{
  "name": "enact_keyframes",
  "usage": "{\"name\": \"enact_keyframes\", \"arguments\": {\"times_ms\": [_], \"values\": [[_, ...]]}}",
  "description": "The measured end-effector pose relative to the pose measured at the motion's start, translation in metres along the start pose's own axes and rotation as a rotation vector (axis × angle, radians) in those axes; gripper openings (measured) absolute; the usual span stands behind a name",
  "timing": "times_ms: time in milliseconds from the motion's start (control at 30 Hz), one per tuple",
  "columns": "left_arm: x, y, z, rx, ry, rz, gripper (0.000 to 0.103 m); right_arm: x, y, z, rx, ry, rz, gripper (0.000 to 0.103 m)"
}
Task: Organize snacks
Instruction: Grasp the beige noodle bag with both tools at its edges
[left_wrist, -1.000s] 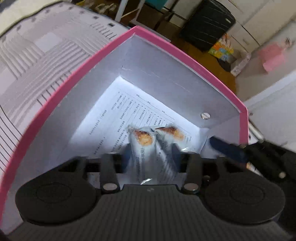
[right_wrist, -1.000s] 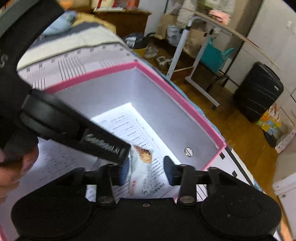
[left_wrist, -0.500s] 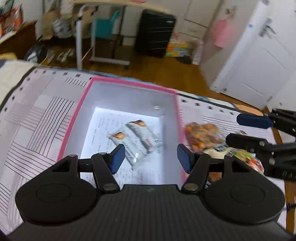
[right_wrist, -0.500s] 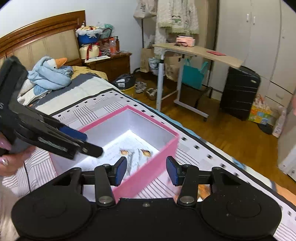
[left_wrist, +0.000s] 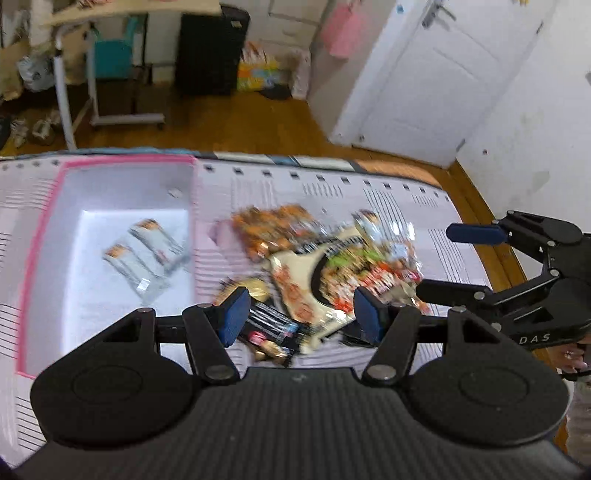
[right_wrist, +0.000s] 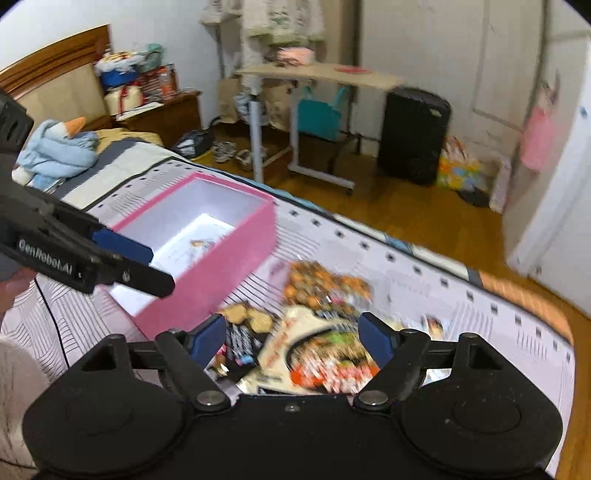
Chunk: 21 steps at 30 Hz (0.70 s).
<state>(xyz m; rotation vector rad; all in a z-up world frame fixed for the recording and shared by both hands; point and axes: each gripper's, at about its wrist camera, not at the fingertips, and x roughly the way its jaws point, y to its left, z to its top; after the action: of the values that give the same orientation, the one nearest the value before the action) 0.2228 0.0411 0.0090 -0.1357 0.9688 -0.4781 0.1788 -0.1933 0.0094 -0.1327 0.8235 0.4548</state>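
I hold both claws, left claw and right claw, empty and gaping (right just widened) over the snack pile beside the pink box, probably choosing; two packets lie inside.

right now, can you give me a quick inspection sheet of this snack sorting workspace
surface: bed cover with a line and square print, bare around the things.
job's things: pink box open, two clear snack packets lying on its floor; mixed snack pile beside the box on the cover, blurred, none of it gripped.
clutter: nothing seen on the cover beyond the snacks.
grippers: left gripper open and empty above the pile; right gripper open and empty, fingers having just spread.
cables: thin dark cable trailing below the left gripper.
surroundings: wood floor, black suitcase, rolling side table, white door, headboard and nightstand.
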Motion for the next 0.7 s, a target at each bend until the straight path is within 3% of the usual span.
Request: {"name": "enact_keyframes", "arguments": {"times_ms": [200, 367, 600, 700], "values": [[0.074, -0.024, 0.002, -0.011, 0.075, 0.030, 0.061, 0.040, -0.029, -0.031, 0.053, 0.069, -0.052, 0.084], [0.134, -0.012, 0.010, -0.082, 0.114, 0.055, 0.061, 0.076, -0.047, -0.044, 0.075, 0.073, -0.082, 0.084], [0.182, 0.007, 0.004, -0.271, 0.135, 0.011, 0.061, 0.119, -0.074, -0.050, 0.180, 0.099, -0.052, 0.084], [0.194, 0.011, 0.000, -0.295, 0.155, 0.030, 0.061, 0.131, -0.077, -0.052, 0.187, 0.139, -0.043, 0.085]]}}
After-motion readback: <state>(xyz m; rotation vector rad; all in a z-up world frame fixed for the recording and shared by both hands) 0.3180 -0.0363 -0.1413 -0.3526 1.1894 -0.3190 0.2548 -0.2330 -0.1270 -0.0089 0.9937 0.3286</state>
